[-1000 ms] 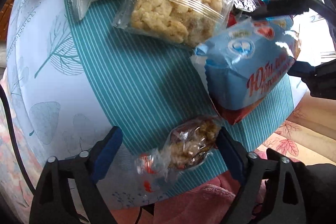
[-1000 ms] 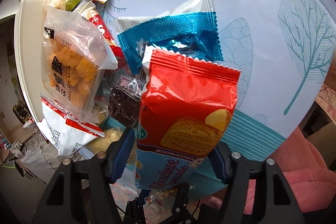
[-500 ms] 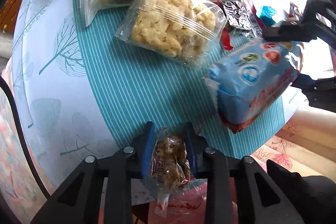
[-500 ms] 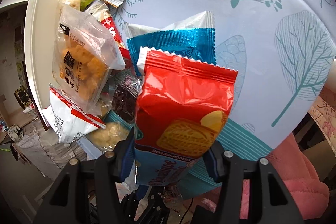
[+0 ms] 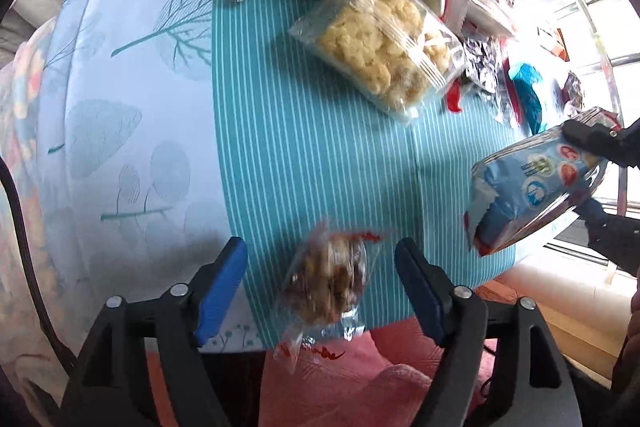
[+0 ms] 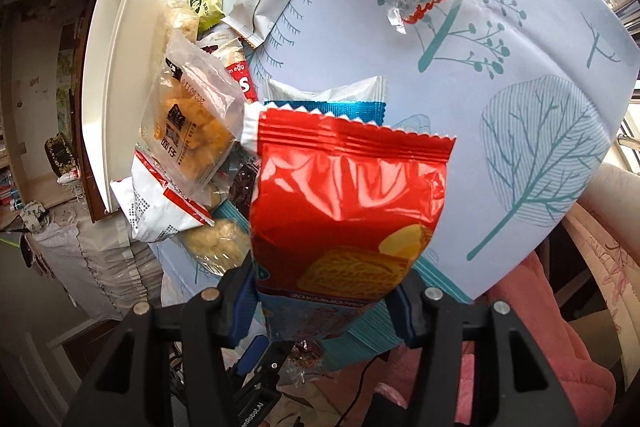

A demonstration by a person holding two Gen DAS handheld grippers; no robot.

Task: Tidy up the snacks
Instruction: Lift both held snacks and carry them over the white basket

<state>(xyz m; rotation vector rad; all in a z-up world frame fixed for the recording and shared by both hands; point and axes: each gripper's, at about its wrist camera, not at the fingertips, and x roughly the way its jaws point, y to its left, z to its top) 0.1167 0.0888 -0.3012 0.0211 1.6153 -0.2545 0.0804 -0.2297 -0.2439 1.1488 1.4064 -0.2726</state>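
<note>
Snacks are lying in a heap along the far side of the teal striped band (image 5: 320, 155) on the leaf-print cloth (image 5: 132, 131); I am using that band as my landmark. My left gripper (image 5: 320, 279) is pointing down over the band's near edge, its jaws opening, and a small clear-wrapped nut cluster (image 5: 328, 279) is sitting blurred between the blue pads (image 5: 220, 283), which are standing clear of it on both sides. A clear bag of pale puffed pieces (image 5: 384, 43) is resting on the band's far end. My right gripper (image 6: 324, 287) is clamping a red-and-blue biscuit pack (image 6: 348, 199) by its lower end, holding it above the band's right edge. A white tray (image 6: 108, 87) is sitting beyond the heap.
</note>
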